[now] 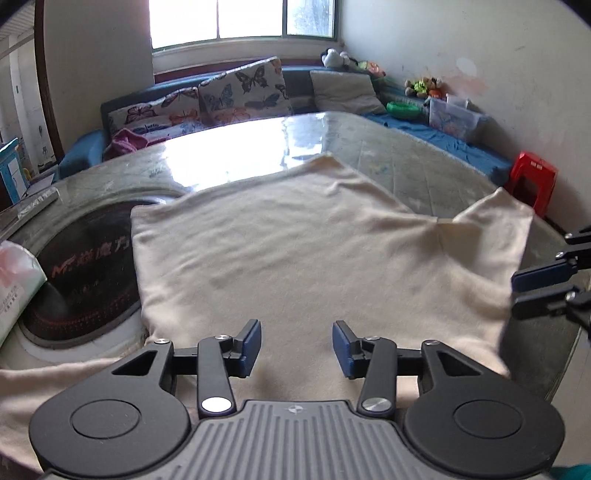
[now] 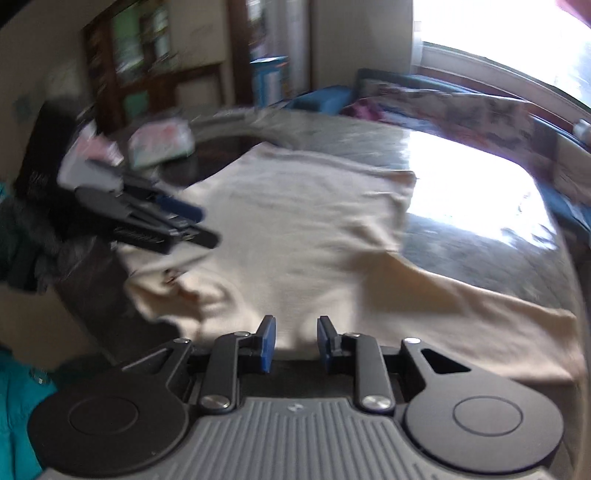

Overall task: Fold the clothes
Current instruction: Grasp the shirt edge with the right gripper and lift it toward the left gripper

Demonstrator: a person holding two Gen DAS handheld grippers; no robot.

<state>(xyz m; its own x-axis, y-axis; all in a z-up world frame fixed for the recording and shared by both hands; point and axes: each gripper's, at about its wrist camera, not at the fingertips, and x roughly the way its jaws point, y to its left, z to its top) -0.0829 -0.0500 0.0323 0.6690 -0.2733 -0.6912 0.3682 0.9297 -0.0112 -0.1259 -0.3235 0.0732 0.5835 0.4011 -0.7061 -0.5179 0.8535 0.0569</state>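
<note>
Nearest, left claw (image 1: 297,347): jaws apart, nothing between them, hanging over the near part of the shirt.
Right claw (image 2: 292,341): jaws a little apart, empty, above the shirt's near edge.
Shirt (image 1: 295,240): cream, spread flat on the counter (image 1: 424,162), one sleeve reaching toward the right edge.
Left of shirt: dark round inset (image 1: 81,266), a white packet (image 1: 18,284) beside it.
Beyond: butterfly cushions (image 1: 236,92), window (image 1: 243,18).

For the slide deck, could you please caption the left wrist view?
Open left tongs hover over a cream garment spread on a glossy table.
</note>
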